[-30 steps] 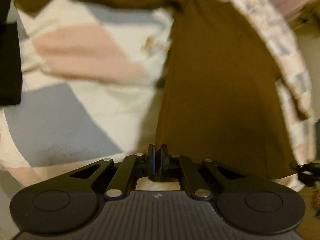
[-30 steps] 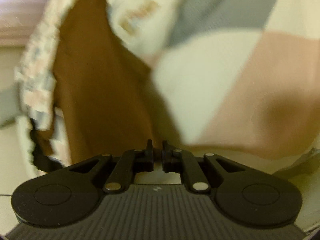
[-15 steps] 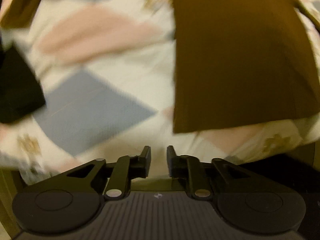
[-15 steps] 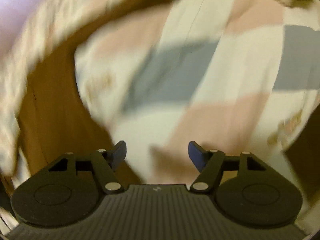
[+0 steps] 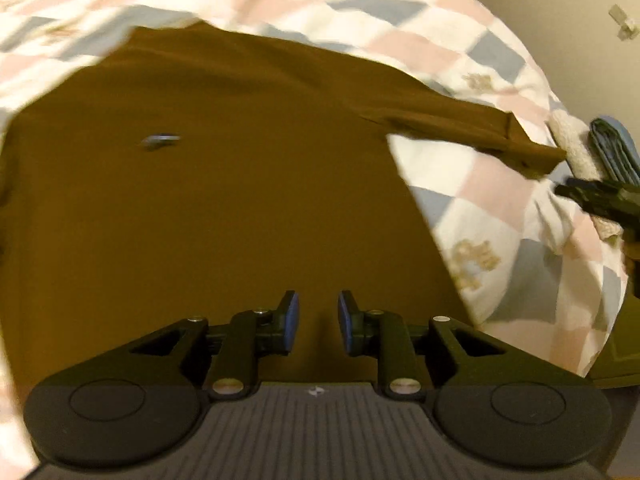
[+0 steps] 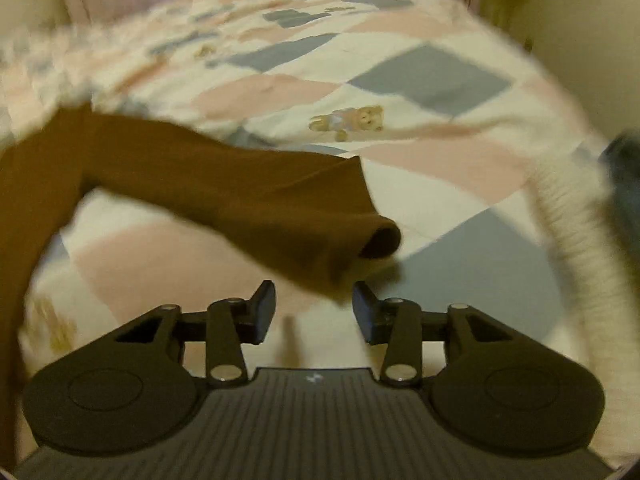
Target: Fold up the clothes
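A brown long-sleeved knit top (image 5: 224,184) lies spread on a quilt with pink, grey-blue and cream diamond patches (image 5: 492,200) that covers a bed. In the left wrist view its body lies flat, mostly smooth with shallow creases, a small pale label (image 5: 160,141) showing on the cloth, and reaches close to the quilt's near edge. One sleeve (image 6: 248,200) runs out across the quilt towards the right-hand edge; in the right wrist view its open cuff lies on a cream patch, with a teddy-bear print (image 6: 348,120) beyond it. The left gripper (image 5: 314,320) hangs above the top's lower part with a narrow gap between its blue pads, the jaws having just been opening, nothing between them. The right gripper (image 6: 314,312) hangs just short of the cuff, jaws moderately apart and lately closing, with no cloth gripped. Both views are motion-blurred.
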